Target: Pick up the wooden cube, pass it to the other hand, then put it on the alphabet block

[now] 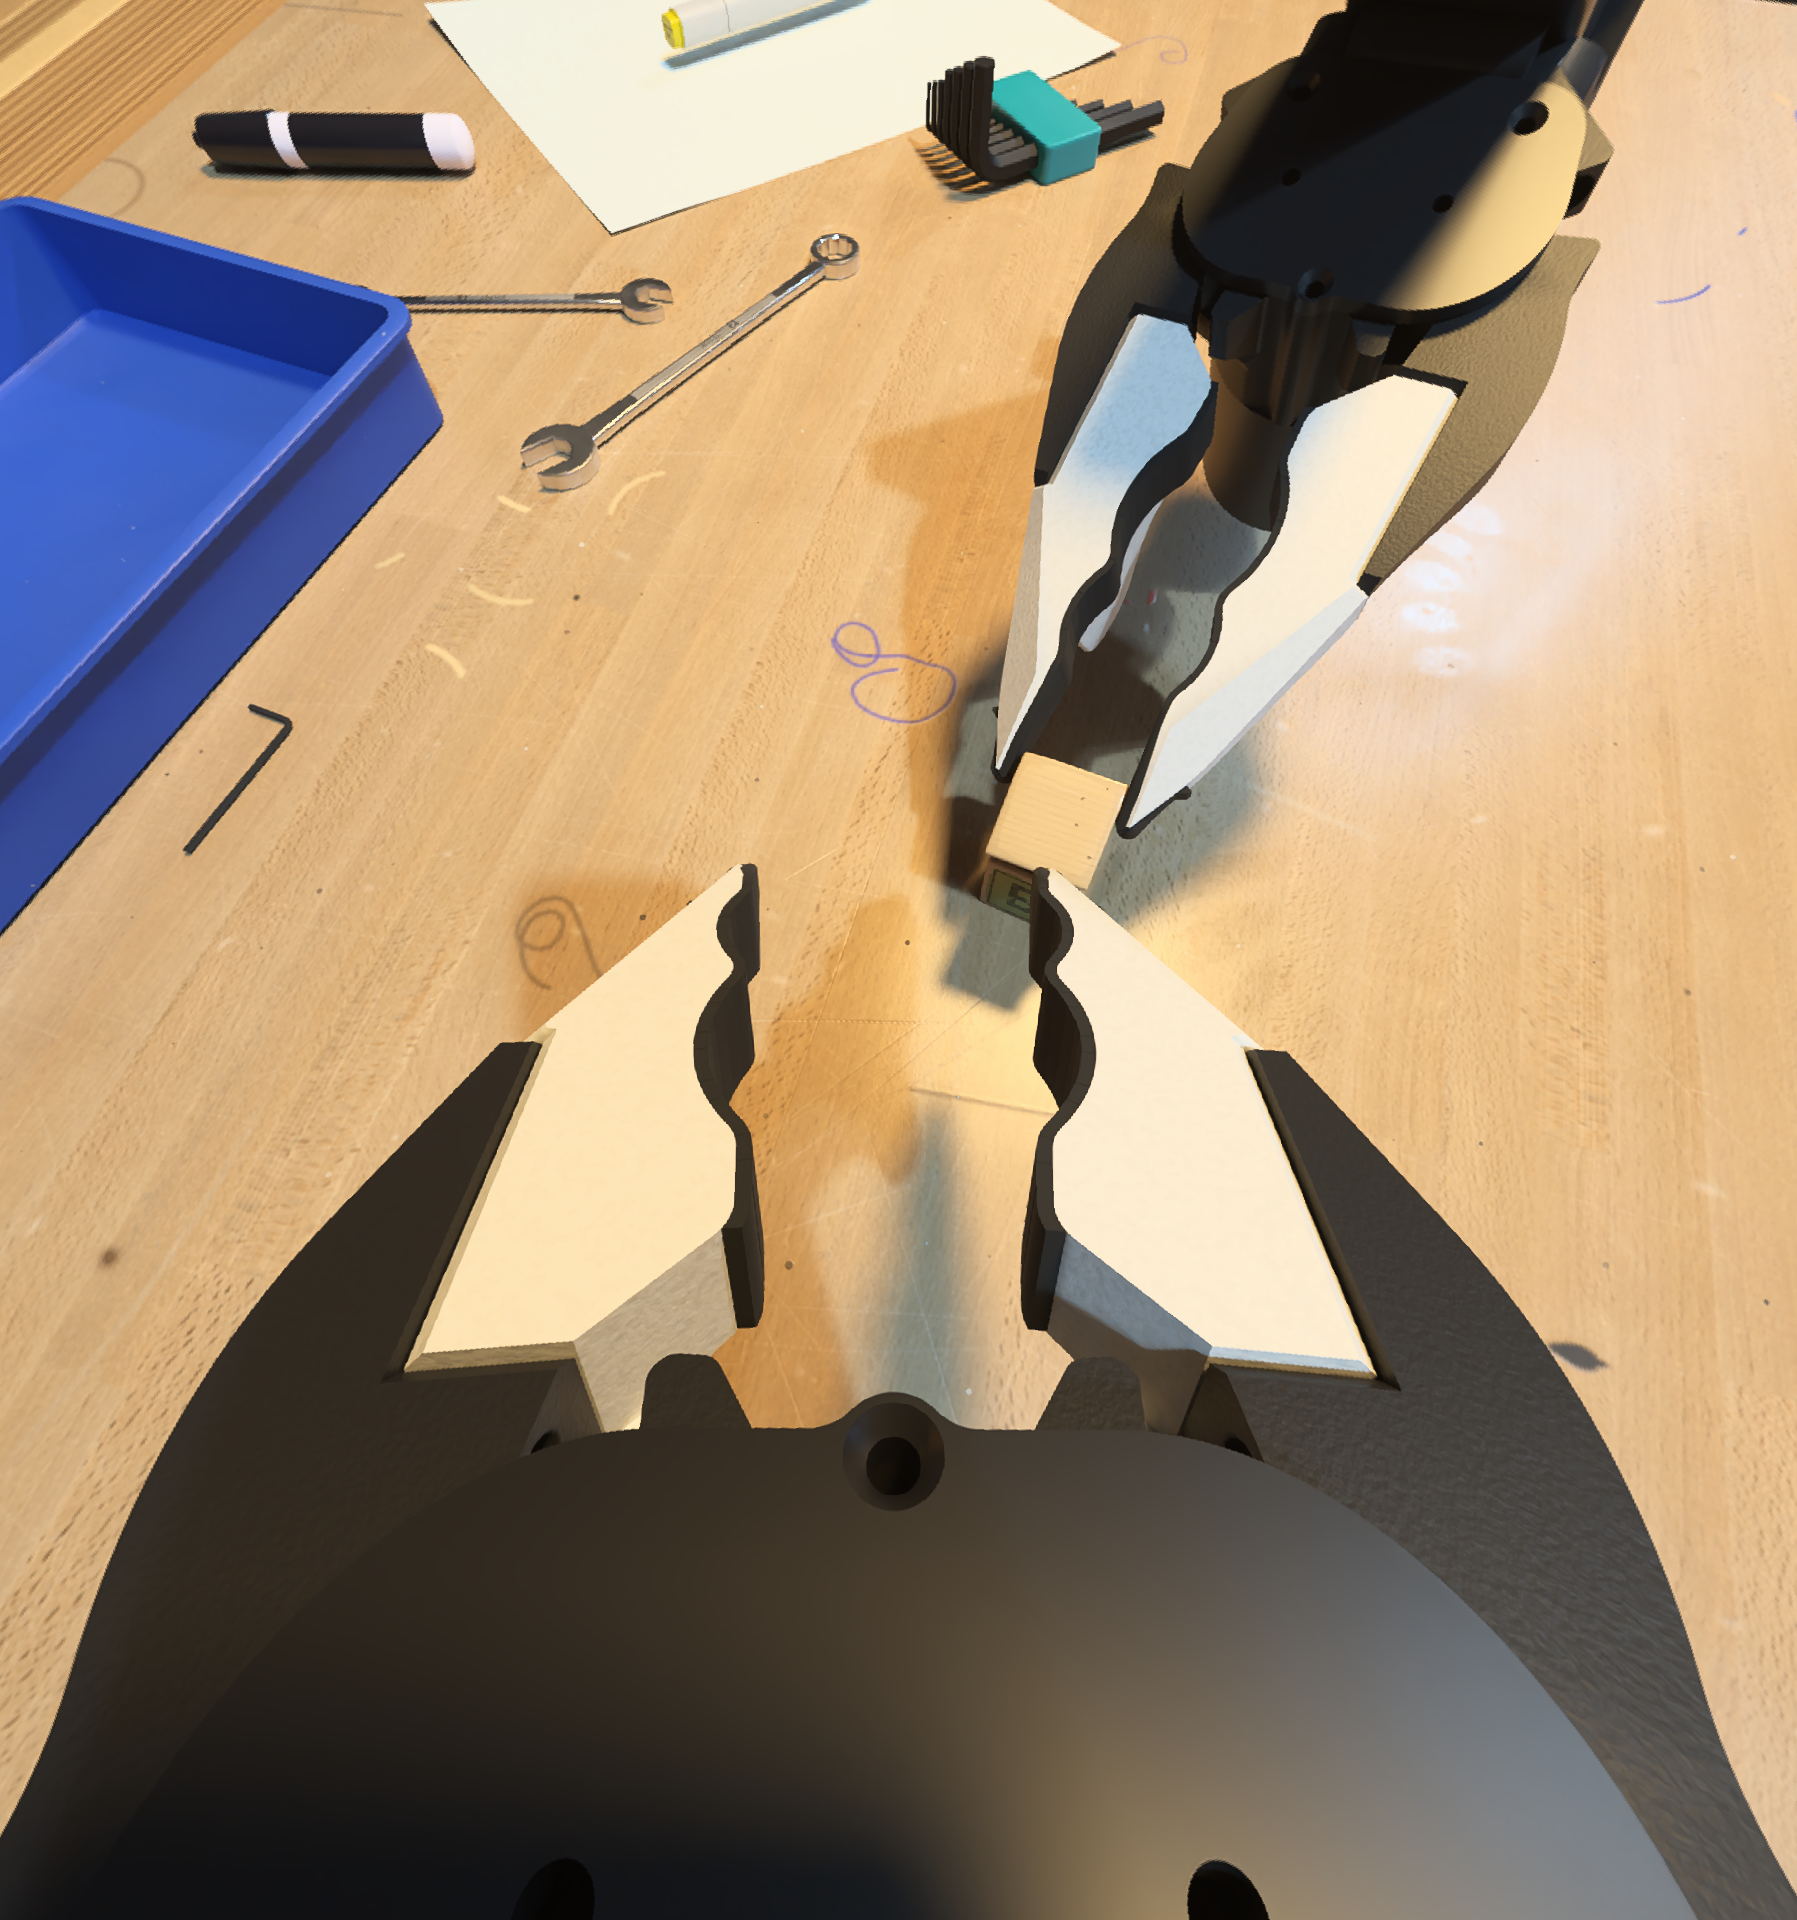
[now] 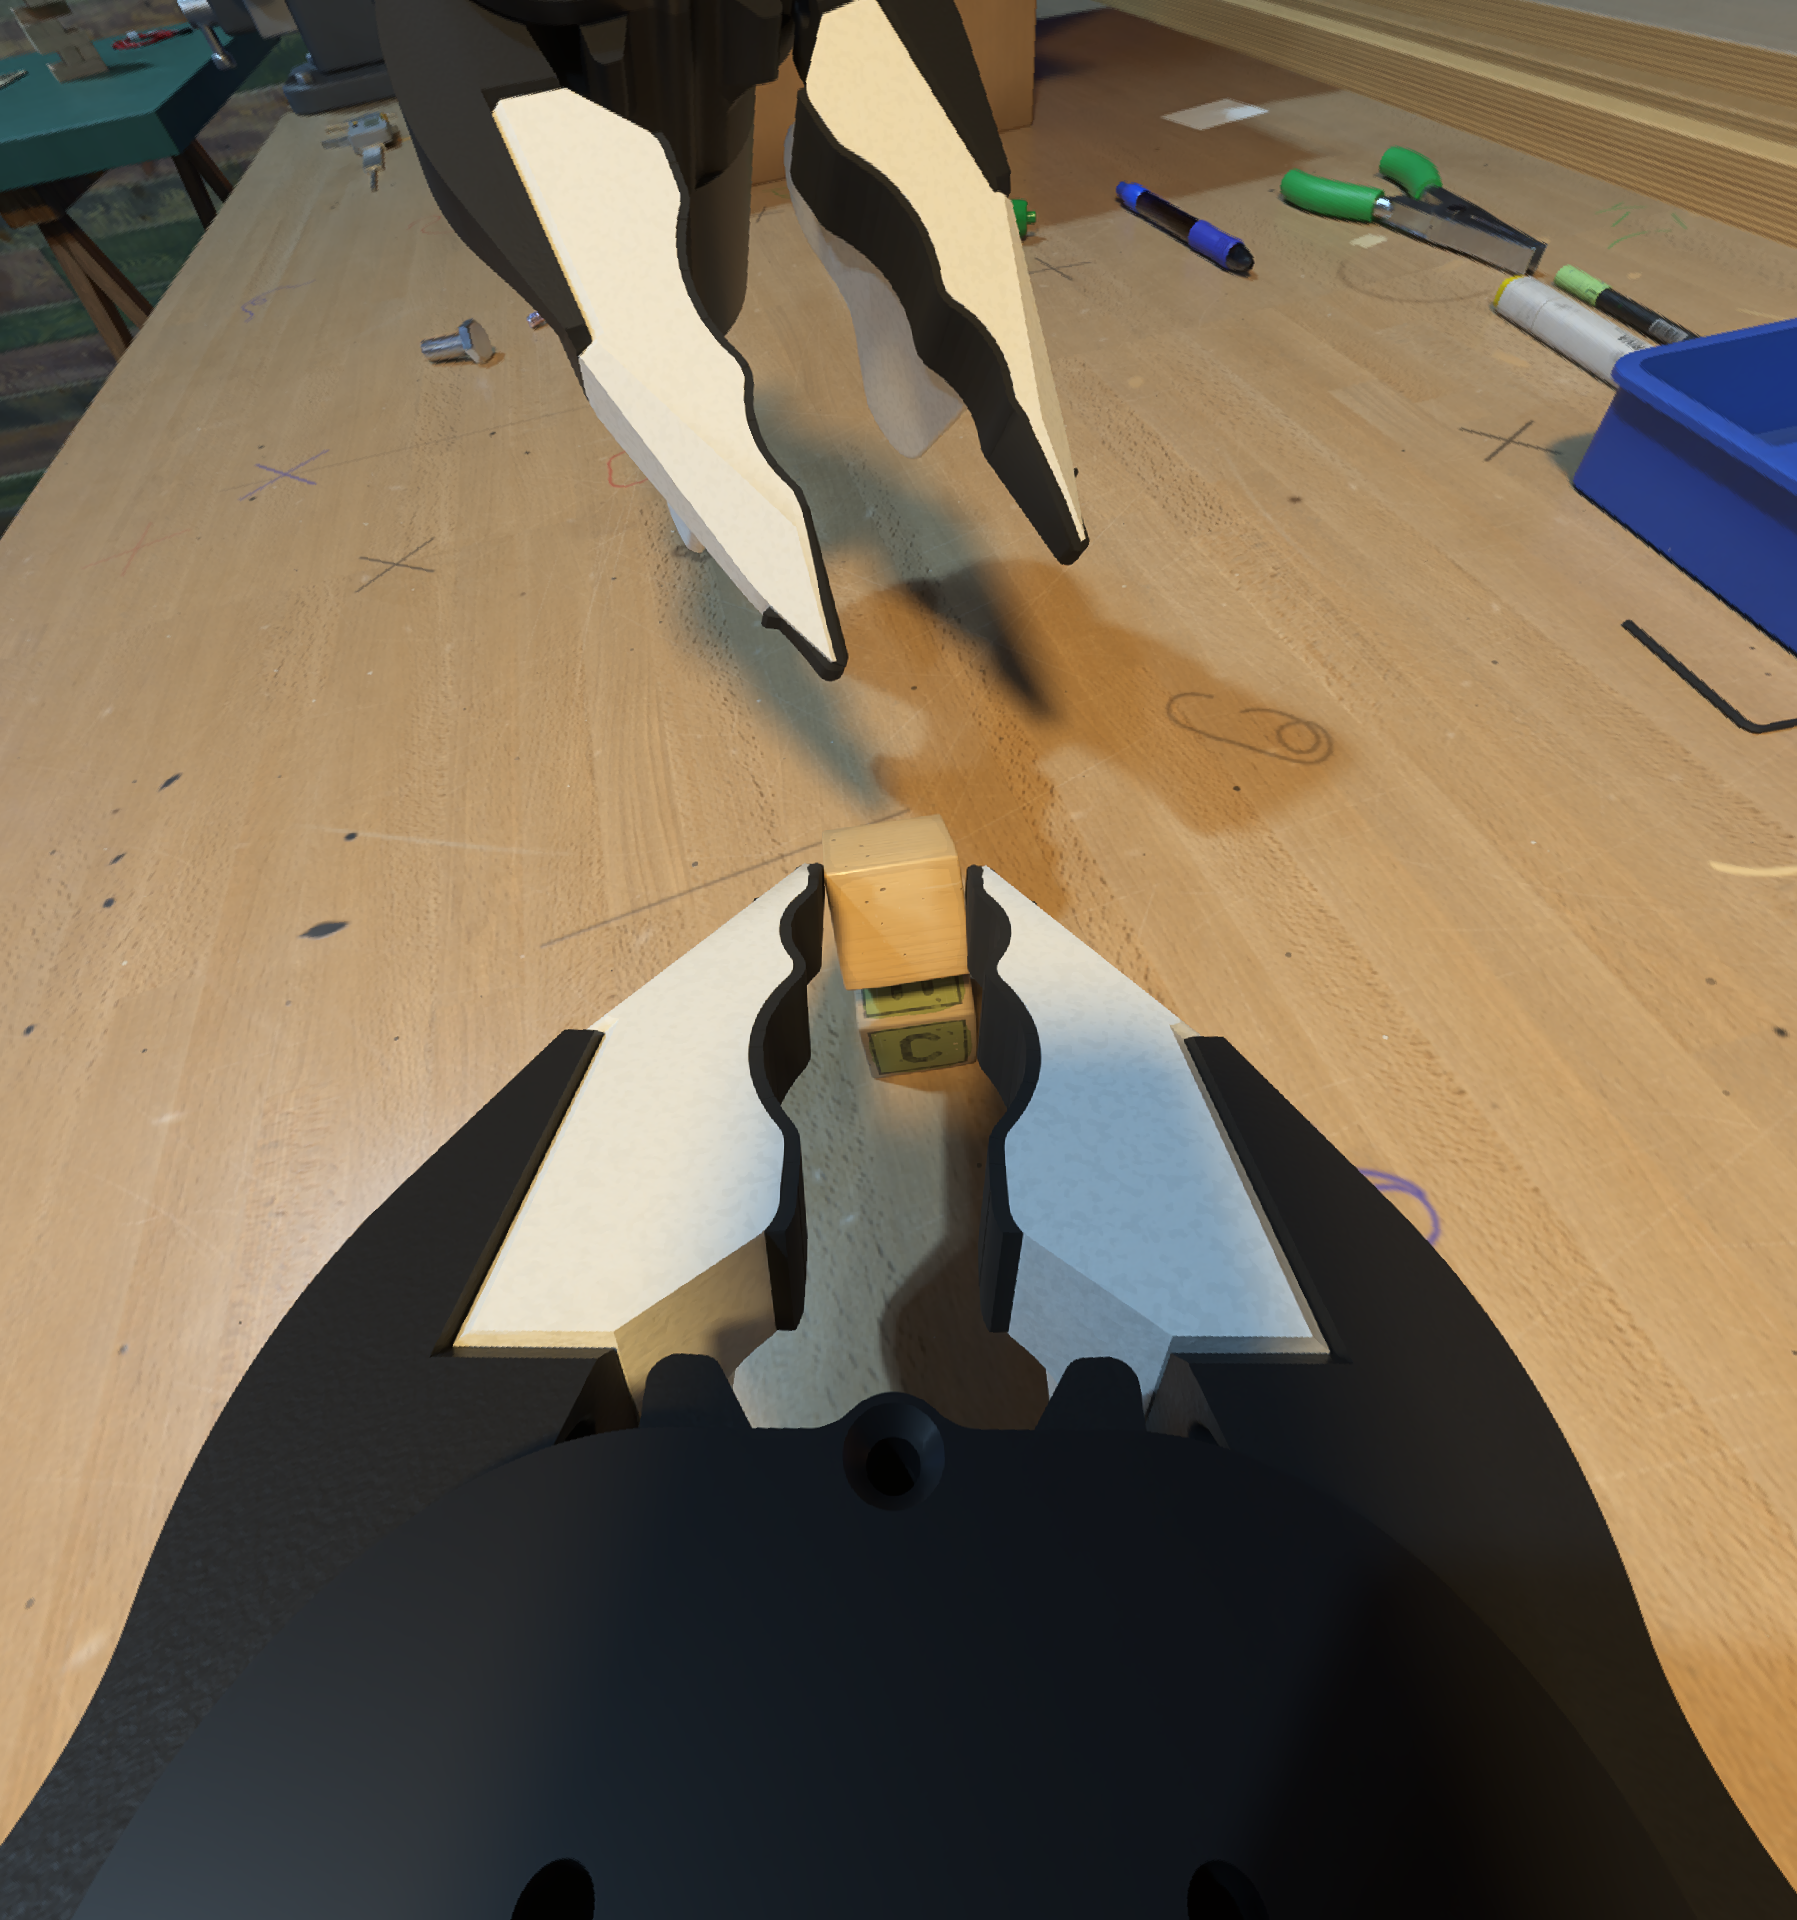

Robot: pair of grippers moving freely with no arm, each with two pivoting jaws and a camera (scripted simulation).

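Wooden cube (image 2: 894, 902) sits between the right gripper (image 2: 894, 883) fingers, apparently gripped, directly above the alphabet block (image 2: 920, 1047). Left gripper (image 1: 894, 883) hangs empty, fingers apart. Placing seems underway; next, release squarely.

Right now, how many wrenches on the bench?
2: a long combination wrench lying mid-bench, and a smaller one just behind the blue tray. The tray may hide more.
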